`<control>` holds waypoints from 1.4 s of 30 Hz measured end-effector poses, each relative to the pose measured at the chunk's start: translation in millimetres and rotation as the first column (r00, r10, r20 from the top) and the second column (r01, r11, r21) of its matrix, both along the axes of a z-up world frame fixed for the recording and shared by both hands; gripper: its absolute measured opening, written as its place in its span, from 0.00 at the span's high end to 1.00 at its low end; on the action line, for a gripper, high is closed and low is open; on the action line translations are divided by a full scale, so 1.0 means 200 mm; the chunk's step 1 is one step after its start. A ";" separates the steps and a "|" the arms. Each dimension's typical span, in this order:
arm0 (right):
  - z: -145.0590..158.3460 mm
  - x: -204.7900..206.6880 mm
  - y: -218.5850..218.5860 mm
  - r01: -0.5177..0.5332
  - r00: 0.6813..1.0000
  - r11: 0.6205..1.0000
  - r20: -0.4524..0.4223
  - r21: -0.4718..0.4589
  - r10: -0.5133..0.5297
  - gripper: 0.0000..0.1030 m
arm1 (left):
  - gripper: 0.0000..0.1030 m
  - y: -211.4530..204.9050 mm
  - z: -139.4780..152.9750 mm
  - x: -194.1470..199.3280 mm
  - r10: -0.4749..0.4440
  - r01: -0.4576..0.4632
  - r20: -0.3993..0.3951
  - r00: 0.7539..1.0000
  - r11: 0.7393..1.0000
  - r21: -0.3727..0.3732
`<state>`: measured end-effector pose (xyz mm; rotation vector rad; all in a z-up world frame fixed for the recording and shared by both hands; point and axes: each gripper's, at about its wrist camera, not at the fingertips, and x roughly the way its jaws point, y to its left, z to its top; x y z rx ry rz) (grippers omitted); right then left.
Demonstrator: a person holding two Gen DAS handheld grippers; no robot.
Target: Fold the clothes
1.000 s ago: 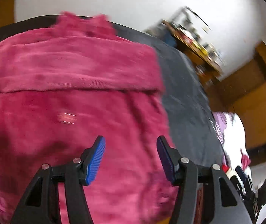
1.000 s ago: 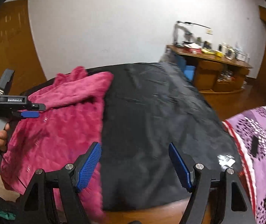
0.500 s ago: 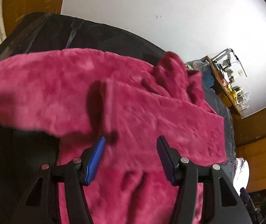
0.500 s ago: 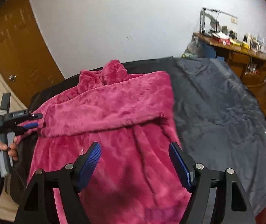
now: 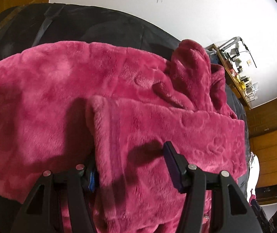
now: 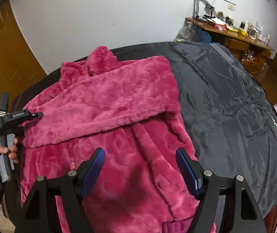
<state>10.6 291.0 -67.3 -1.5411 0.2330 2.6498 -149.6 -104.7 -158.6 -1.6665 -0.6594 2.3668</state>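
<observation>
Broadly, the dark cloth-covered table (image 6: 225, 97) fills both views, and the pink fleece garment (image 6: 119, 136) lies spread over its half toward nine o'clock in the right wrist view, collar at twelve o'clock and hem running down past six o'clock. One sleeve (image 6: 103, 110) is already laid across the chest from about three o'clock to nine o'clock, its cuff ending beside the left gripper (image 6: 38, 114). In the left wrist view another broad stretch of fleece (image 5: 41, 89) reaches out toward nine and ten o'clock from under the cuff; whether that is the other sleeve I cannot tell. So one crosswise fold lies made, while the body is at full length; I judge further folds are left. The left gripper (image 5: 130, 165) stands wide with the folded sleeve's cuff edge between its fingers, the left pad tucked under the fleece, not clamped. The right gripper (image 6: 140, 171) hangs wide apart above the lower body of the garment, holding nothing
</observation>
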 end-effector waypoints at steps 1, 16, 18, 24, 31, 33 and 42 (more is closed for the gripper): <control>-0.01 -0.01 0.01 0.000 1.000 1.000 0.005 0.001 0.000 0.25 | 0.64 0.01 0.00 -0.01 -0.003 0.003 0.001 1.000 1.000 -0.012; -0.05 -0.41 0.12 -0.091 0.992 0.995 -0.079 0.040 0.094 0.25 | 0.89 0.07 0.47 -0.07 0.064 -0.101 -0.236 0.970 0.984 -0.149; -0.07 -0.49 0.10 -0.145 0.984 0.989 -0.100 0.012 0.145 0.25 | 0.89 0.02 0.39 -0.08 0.097 -0.129 -0.181 0.979 0.976 -0.176; -0.30 -0.72 0.00 -0.283 0.959 0.958 -0.019 0.046 0.284 0.25 | 0.85 0.01 0.16 -0.09 0.114 -0.127 -0.067 0.991 0.957 -0.259; -0.46 -0.78 0.05 -0.338 0.941 0.937 0.037 0.092 0.335 0.24 | 0.46 0.02 0.06 -0.11 0.105 -0.110 -0.036 0.994 0.919 -0.378; -0.46 -0.78 0.04 -0.344 0.939 0.933 0.042 0.103 0.341 0.23 | 0.41 0.01 0.07 -0.10 0.127 -0.130 -0.035 0.991 0.912 -0.389; -0.30 -0.77 -0.07 -0.323 0.946 0.944 -0.006 0.068 0.324 0.22 | 0.24 0.15 0.28 0.10 0.158 -0.195 -0.131 0.979 0.911 -0.363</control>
